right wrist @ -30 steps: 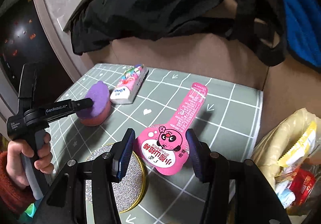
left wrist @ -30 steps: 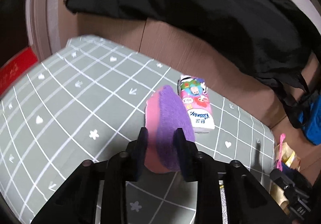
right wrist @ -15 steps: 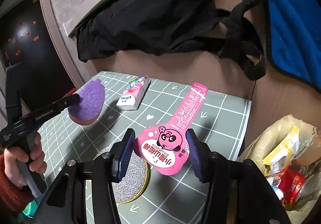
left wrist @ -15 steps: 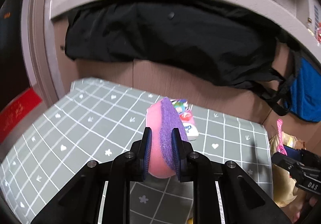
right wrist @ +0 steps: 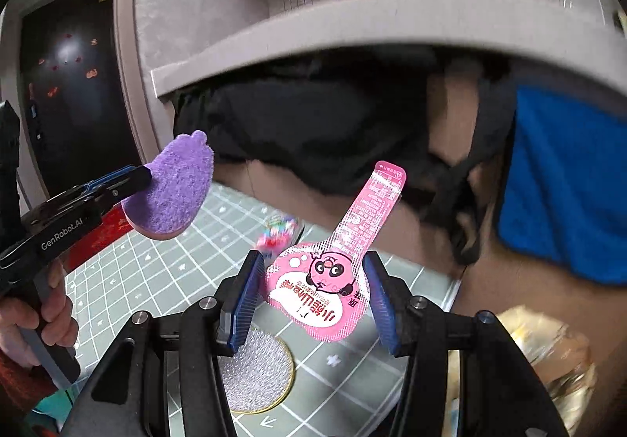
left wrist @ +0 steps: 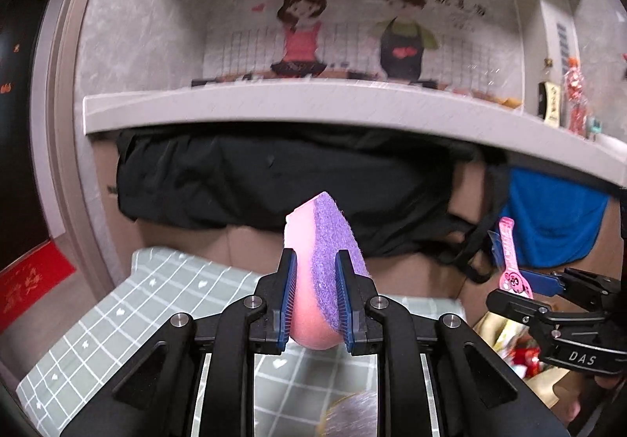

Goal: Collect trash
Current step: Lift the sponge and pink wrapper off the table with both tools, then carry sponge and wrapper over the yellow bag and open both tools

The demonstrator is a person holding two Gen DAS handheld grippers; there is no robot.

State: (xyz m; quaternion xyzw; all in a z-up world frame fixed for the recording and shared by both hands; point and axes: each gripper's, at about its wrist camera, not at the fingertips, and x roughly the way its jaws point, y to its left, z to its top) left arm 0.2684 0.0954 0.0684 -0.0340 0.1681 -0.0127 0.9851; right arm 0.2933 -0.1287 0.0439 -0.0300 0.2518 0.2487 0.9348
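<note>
Left gripper (left wrist: pixel 314 296) is now carrying the sponge (left wrist: pixel 325 241) high above the grid mat (left wrist: pixel 156 288), lifted off it since a second ago, jaws clamped on both faces. Right gripper (right wrist: pixel 313 296) is rising too, its jaws spread wide around the pink packet (right wrist: pixel 333 280); whether the pads are actually pinching it, I cannot tell. Both pieces are probably heading toward the trash bag (right wrist: pixel 548 351), lower right.

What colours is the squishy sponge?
The sponge is purple and pink, clearest in the left wrist view.
</note>
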